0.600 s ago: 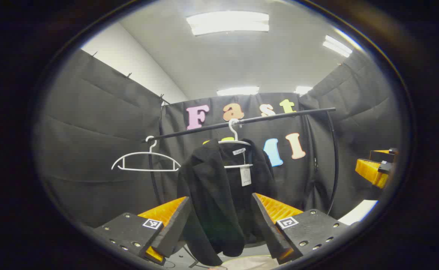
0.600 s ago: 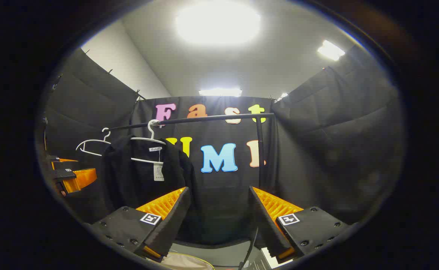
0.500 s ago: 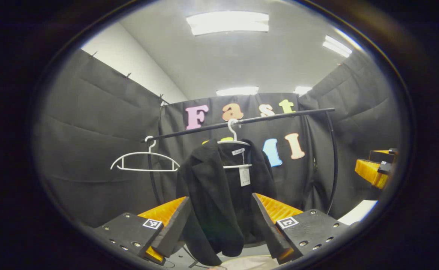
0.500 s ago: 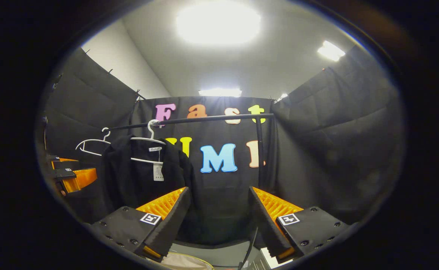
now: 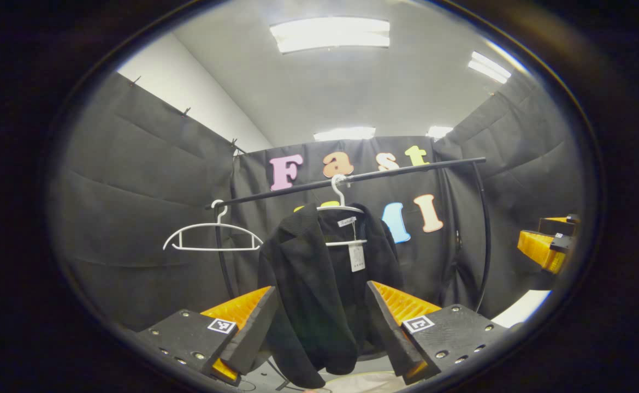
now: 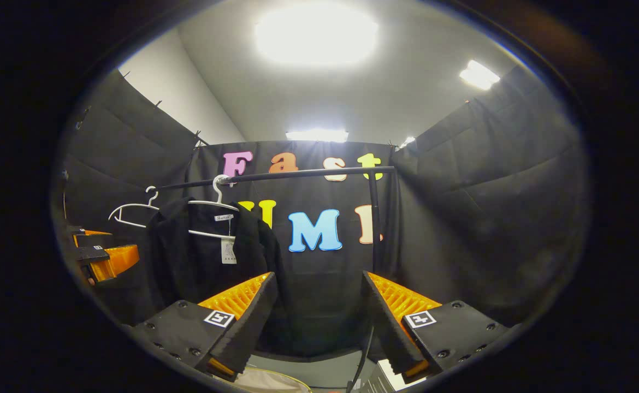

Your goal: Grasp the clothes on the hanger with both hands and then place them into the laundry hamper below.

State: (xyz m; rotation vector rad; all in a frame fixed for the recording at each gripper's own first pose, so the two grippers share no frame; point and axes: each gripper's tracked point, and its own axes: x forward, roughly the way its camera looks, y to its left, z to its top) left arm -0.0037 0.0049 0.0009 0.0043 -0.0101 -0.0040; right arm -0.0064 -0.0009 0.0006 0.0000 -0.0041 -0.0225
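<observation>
Hidden, cropped or too small to read

In the left gripper view the black jacket (image 5: 319, 284) covers the shoulders of its white hanger (image 5: 343, 210), and its hem passes behind the left tongs (image 5: 319, 333), so the lower edge cannot be followed. The tag (image 5: 356, 257) on the jacket is too small to read. A pale rounded rim (image 5: 363, 382) at the bottom edge is cut off; whether it is the laundry hamper cannot be told. The right tongs (image 5: 549, 245) are cropped at the right border, so their gap is unclear. In the right gripper view the rack's post (image 6: 375, 218) vanishes behind that gripper's fingers (image 6: 390, 316).
</observation>
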